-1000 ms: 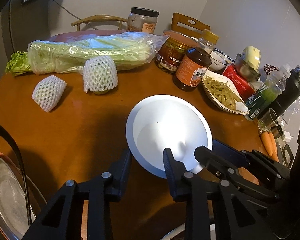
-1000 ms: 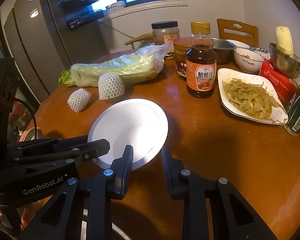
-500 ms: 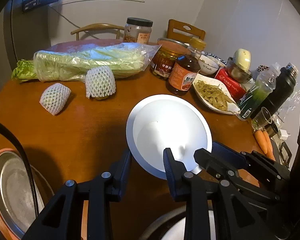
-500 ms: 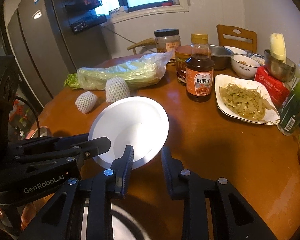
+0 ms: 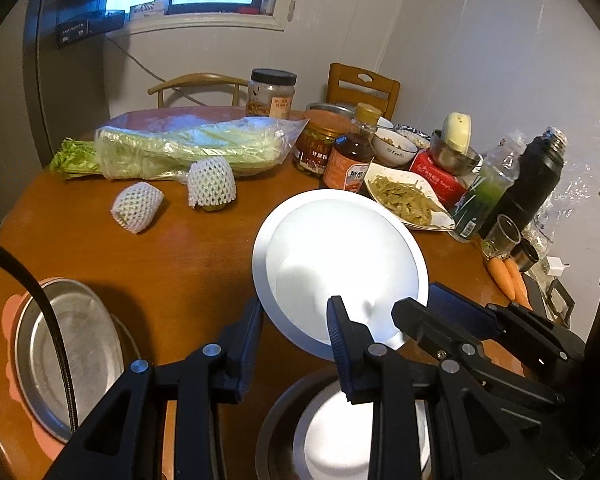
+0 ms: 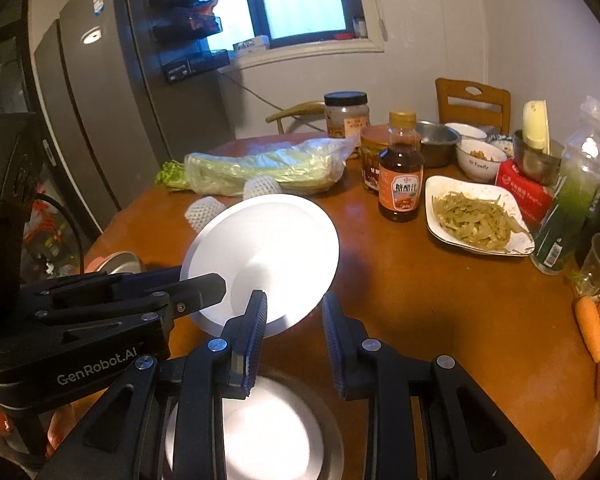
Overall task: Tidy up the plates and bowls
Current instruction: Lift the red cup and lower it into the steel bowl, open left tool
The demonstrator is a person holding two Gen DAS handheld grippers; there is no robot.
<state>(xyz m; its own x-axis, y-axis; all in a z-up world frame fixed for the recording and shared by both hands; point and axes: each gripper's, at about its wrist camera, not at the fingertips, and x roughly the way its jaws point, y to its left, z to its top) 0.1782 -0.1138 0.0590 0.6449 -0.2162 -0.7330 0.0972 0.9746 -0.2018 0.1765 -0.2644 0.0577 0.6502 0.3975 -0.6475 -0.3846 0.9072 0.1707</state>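
Note:
A white plate (image 5: 340, 264) is held tilted above the round wooden table (image 5: 140, 256); it also shows in the right wrist view (image 6: 264, 256). Both grippers pinch its near rim. My left gripper (image 5: 296, 320) has one finger over and one under the rim. My right gripper (image 6: 294, 312) grips the rim beside it. Below the plate sits a dark bowl with a white dish inside (image 5: 356, 436), also seen in the right wrist view (image 6: 268, 428). A steel plate on a pink mat (image 5: 68, 356) lies at the left.
Bagged cabbage (image 5: 188, 148), two foam-netted fruits (image 5: 212, 182), jars, a sauce bottle (image 6: 400, 176), a dish of shredded vegetables (image 6: 476, 216), bowls, bottles, a glass and carrots (image 6: 596, 328) crowd the back and right. Chairs and a fridge (image 6: 80, 120) stand beyond the table.
Both grippers have lifted the white plate up and back toward me. The dark bowl with the white dish has come into view beneath it.

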